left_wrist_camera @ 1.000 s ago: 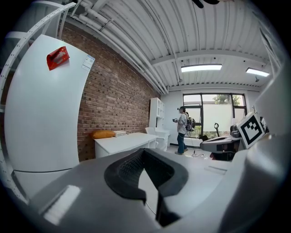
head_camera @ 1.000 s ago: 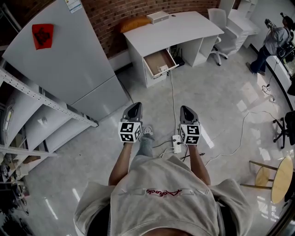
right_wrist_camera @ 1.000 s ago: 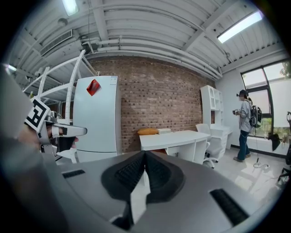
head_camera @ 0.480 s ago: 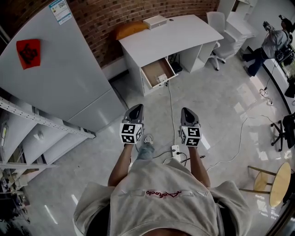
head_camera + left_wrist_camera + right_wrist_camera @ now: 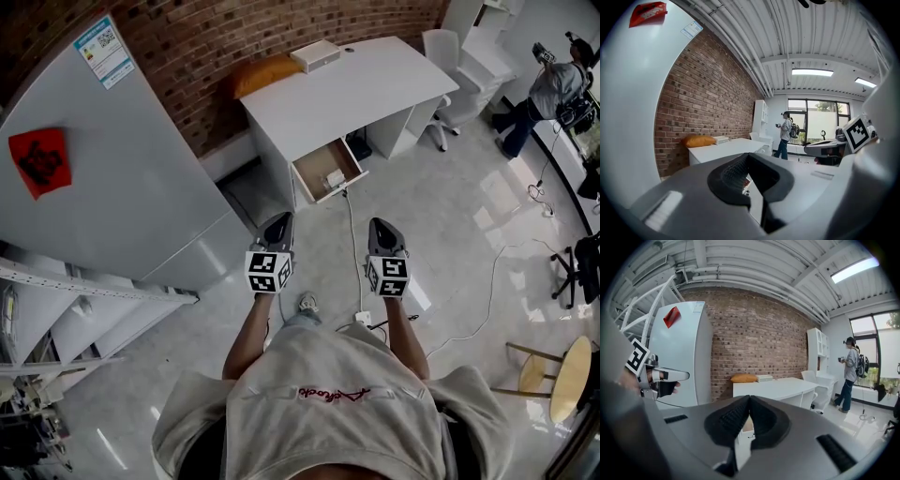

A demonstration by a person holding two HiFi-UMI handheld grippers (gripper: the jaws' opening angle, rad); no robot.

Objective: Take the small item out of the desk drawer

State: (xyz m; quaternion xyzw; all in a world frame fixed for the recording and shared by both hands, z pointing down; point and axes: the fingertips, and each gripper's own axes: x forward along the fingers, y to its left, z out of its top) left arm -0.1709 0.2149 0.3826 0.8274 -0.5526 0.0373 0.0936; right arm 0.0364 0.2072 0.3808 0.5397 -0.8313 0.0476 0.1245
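Note:
A white desk [image 5: 347, 84] stands against the brick wall, its drawer [image 5: 328, 170] pulled open toward me. A small white item [image 5: 334, 178] lies inside the drawer near its front. My left gripper [image 5: 277, 225] and right gripper [image 5: 382, 228] are held side by side over the floor, well short of the drawer, both pointing at the desk. Both are shut with nothing between the jaws. The desk [image 5: 776, 387] shows ahead in the right gripper view, the desk [image 5: 724, 147] also in the left gripper view.
A tall white cabinet [image 5: 122, 169] stands at the left, metal shelving [image 5: 84, 281] beside it. A cable and power strip [image 5: 362, 319] lie on the floor by my feet. A white chair [image 5: 445, 56] is right of the desk. A person [image 5: 548, 89] stands far right.
I have walked toward the desk; it and the open drawer are closer and larger in the head view. Both grippers stay shut and side by side.

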